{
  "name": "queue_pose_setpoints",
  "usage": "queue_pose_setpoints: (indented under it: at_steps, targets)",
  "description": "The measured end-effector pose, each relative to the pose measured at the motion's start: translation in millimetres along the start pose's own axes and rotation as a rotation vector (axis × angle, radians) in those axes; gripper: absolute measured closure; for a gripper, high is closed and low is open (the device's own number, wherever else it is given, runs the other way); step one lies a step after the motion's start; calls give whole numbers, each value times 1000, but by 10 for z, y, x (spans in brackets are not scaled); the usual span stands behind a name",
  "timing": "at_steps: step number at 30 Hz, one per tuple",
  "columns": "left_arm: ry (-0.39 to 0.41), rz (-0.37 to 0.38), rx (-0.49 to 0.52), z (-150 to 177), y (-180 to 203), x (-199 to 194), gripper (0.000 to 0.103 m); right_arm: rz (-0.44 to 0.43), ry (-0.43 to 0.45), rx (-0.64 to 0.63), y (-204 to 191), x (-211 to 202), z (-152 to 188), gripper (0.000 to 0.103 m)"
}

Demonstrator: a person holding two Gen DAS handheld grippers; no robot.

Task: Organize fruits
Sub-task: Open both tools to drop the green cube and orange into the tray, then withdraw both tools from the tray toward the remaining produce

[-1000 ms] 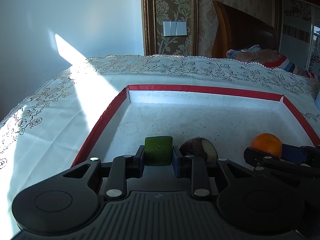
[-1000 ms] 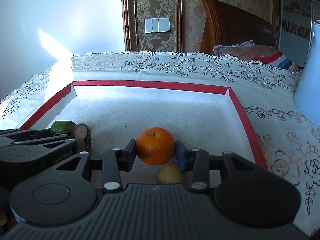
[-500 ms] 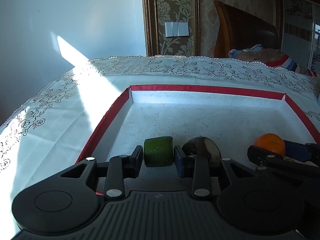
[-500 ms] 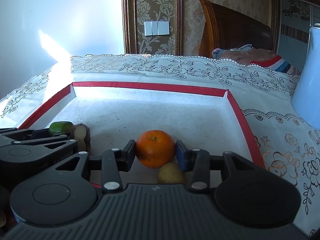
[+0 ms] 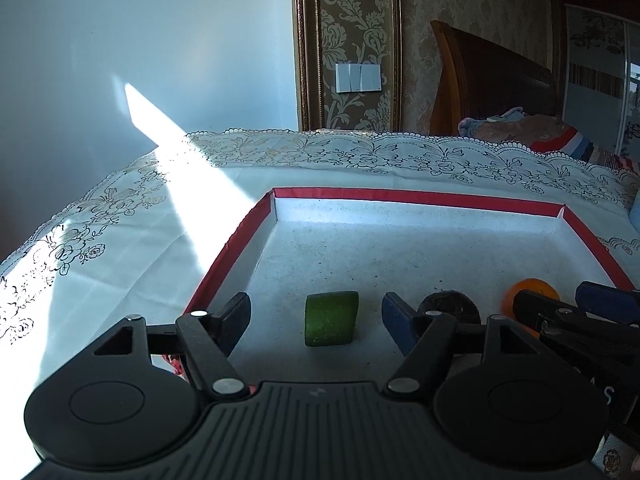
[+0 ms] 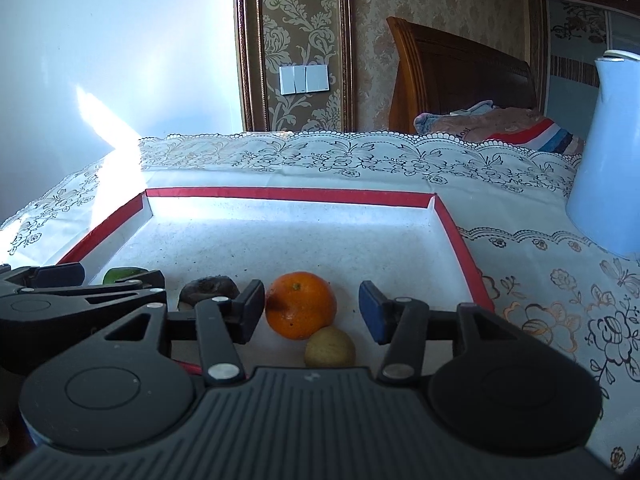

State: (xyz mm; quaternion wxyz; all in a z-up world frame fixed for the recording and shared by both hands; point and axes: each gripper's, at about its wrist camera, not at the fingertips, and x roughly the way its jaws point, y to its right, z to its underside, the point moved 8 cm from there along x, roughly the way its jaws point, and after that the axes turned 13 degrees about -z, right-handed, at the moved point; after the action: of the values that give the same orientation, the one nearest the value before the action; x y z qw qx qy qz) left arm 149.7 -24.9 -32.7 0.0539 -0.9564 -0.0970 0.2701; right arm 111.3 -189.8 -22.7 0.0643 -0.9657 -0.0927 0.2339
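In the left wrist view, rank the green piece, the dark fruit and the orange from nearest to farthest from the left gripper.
1. green piece: lies free between the open jaws of the left gripper.
2. dark fruit: just beyond its right finger.
3. orange: far right, at the right gripper.

Left hand-held gripper [image 5: 316, 314] tilted gently downward, jaws just opened wide, clear of the piece between them. Right hand-held gripper [image 6: 312, 310] alongside, likewise tilted, jaws just parted, left pad barely off the fruit.
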Motion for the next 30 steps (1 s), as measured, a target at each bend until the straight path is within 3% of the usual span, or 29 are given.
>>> queue_pose_setpoints:
  at_steps: [11,14,18,30]
  targets:
    - [57,43,-59,180,-354,-443,31,-67,118,23,44,-634,101,53]
    - [58,58,-67,322,-468,-530,31,-60,118,4,82,-801,237,53]
    - [44,91,-92,470,-573,-583,31,-56,111,27,179,-969,383,44]
    - [21,99,-60,541,-539,-589,31,-56,33,28,297,-1101,589,44]
